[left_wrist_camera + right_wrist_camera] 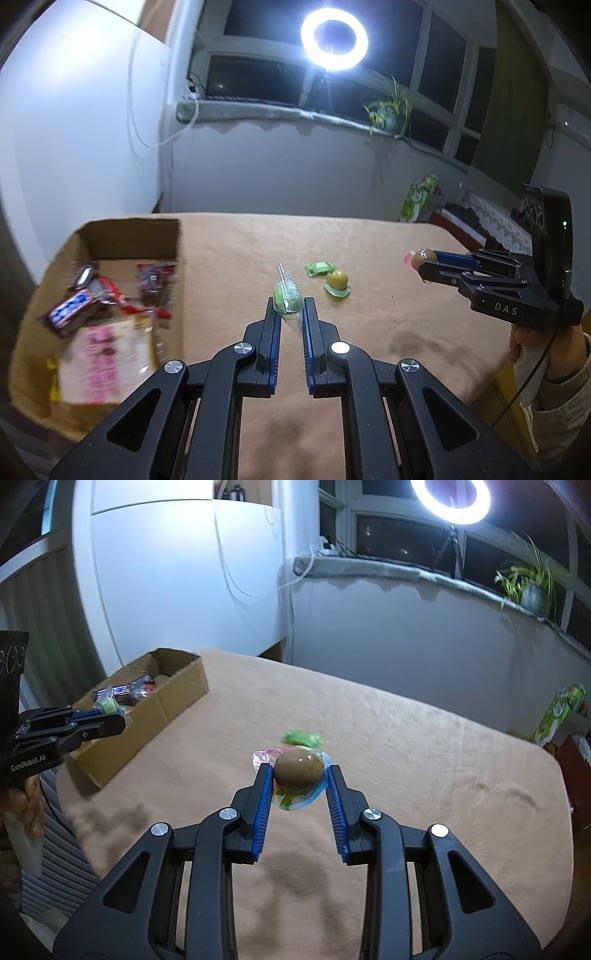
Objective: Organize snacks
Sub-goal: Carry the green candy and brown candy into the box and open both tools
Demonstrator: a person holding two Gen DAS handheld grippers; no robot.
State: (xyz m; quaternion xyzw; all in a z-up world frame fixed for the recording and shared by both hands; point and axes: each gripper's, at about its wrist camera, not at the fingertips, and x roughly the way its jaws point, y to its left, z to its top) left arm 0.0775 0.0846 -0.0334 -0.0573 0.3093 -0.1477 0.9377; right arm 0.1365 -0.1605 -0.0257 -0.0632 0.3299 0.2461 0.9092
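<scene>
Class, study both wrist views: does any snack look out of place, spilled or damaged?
Two snacks lie loose on the table outside the cardboard box: a green packet and a packaged egg. Nothing looks spilled or damaged.

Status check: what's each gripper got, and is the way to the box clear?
Left gripper shut on green packet. Right gripper shut on packed egg. Box open, part full. Nothing seen in the way.
</scene>
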